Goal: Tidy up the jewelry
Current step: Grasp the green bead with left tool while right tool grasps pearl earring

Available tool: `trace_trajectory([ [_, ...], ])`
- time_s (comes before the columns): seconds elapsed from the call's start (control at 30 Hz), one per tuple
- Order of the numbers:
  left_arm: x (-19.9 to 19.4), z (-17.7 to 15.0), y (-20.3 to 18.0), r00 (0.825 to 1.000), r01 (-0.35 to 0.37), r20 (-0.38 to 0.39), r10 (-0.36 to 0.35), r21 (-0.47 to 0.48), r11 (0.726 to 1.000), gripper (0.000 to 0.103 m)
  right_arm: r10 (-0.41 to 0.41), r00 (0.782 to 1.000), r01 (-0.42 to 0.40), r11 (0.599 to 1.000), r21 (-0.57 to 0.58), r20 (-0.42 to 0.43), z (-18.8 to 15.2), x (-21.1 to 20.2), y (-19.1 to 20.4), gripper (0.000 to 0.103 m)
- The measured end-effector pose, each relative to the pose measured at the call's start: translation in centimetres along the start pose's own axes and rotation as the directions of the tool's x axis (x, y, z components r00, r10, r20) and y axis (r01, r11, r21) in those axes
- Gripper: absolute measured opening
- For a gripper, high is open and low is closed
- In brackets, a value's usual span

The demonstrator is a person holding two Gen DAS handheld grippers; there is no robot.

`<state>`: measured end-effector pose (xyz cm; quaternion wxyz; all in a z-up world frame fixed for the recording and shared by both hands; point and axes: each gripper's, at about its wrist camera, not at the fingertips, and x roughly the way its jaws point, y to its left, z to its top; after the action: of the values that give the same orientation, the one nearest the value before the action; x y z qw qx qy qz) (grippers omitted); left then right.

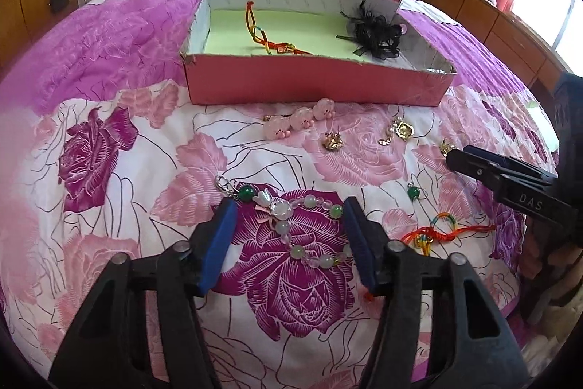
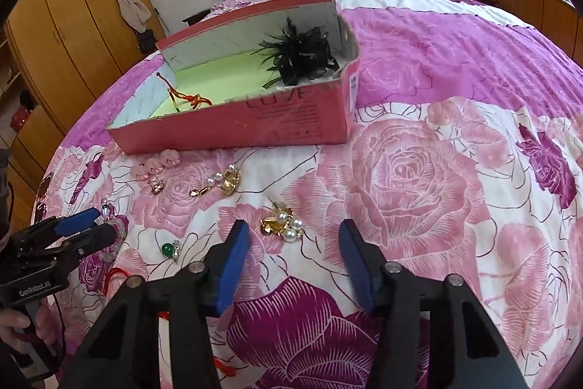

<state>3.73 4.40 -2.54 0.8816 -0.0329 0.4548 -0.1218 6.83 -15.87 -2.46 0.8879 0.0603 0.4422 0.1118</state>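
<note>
A bracelet of pale and green beads lies on the floral bedspread between the blue pads of my left gripper, which is open around it; I cannot tell whether the right pad touches it. In the right wrist view that gripper sits low at the left. My right gripper is open, with a gold and pearl brooch lying just between its fingertips. The red cardboard box holds a rainbow cord and a black feather hairpiece.
In front of the box lie a pink pig hair clip, a small gold earring, a gold flower with pearls, a green bead earring and a rainbow cord bracelet. A hand holds the left gripper.
</note>
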Motion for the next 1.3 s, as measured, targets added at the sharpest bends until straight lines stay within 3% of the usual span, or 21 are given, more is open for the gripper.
trace_trajectory([
  [0.1,0.2,0.0,0.1,1.0,0.01,-0.006,-0.01,-0.001,1.0,0.04,0.001,1.0,-0.001,1.0,-0.003,-0.007,0.0,0.3,0.0,0.054],
  [0.33,-1.0,0.5,1.3,0.998,0.044,0.034,-0.043,-0.038,0.998,0.039,0.02,1.0,-0.02,1.0,0.007,-0.01,0.2,0.7,-0.2,0.05],
  [0.43,-1.7,0.8,1.9,0.997,0.041,0.065,-0.038,-0.05,0.998,0.036,0.013,1.0,-0.013,1.0,0.021,-0.011,0.3,1.0,-0.5,0.04],
  [0.57,-1.8,1.0,2.9,0.998,0.001,0.063,0.003,-0.069,0.998,0.027,-0.008,1.0,0.008,1.0,0.03,-0.013,0.4,1.2,-0.8,0.018],
  [0.7,-1.0,0.7,4.0,0.998,-0.054,0.025,0.056,-0.091,0.994,0.015,-0.003,1.0,0.003,0.999,0.032,-0.004,0.3,1.1,-1.0,0.012],
  [0.93,-0.5,0.4,3.7,0.997,-0.071,0.007,0.072,-0.047,0.996,0.016,0.006,1.0,-0.006,0.999,0.039,0.001,0.2,0.8,-1.1,0.012],
  [1.3,1.3,0.8,1.8,0.995,-0.097,-0.004,0.097,0.061,0.993,0.028,0.015,1.0,-0.016,0.999,0.043,0.015,0.2,0.3,-1.1,0.011],
])
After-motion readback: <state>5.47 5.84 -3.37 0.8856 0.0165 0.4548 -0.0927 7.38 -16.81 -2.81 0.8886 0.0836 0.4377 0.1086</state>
